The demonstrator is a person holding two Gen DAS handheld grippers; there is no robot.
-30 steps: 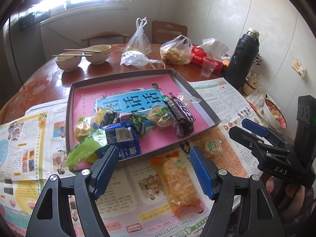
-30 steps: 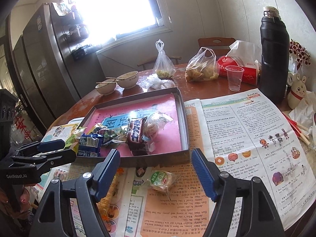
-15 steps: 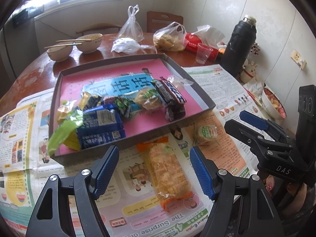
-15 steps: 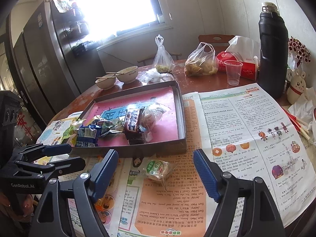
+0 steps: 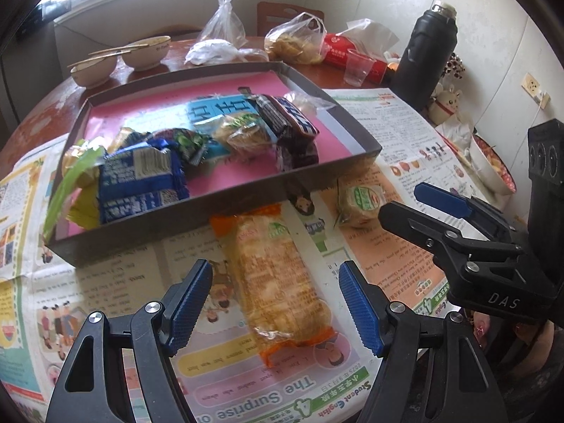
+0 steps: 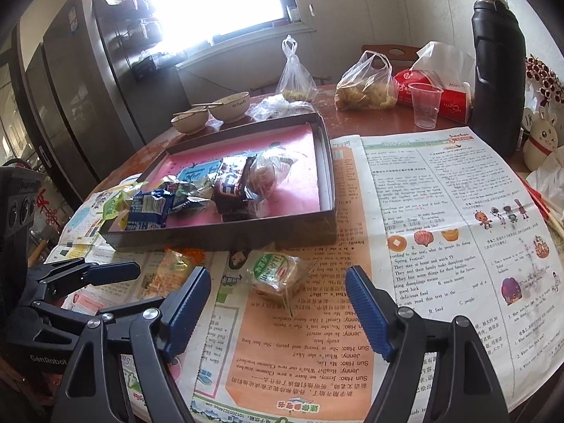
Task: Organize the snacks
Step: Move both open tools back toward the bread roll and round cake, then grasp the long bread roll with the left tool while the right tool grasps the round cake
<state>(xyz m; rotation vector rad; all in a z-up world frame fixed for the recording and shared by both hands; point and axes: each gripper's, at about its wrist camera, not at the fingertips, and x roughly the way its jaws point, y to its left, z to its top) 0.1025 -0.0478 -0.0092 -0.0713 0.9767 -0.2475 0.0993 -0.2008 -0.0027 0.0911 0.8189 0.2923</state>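
Your left gripper [image 5: 276, 303] stands open, its blue pads either side of a long orange-ended cracker packet [image 5: 278, 282] lying on newspaper [image 5: 105, 282], not touching it. Your right gripper [image 6: 278, 312] is open too, with a small round green-labelled wrapped cake [image 6: 276, 275] at twelve o'clock. The shallow dark cardboard tray [image 5: 218, 208] of snacks sits beyond both.

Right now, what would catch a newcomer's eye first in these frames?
Probably the shallow tray with its pink lining, mid-table, with wrapped snacks heaped at its near end. Next, two snacks lying loose on the newspaper in front of it: a long orange-ended cracker pack between the open left gripper's blue pads, not gripped, and a small round green-labelled pack just ahead of the open right gripper. The tall black flask stands far right.
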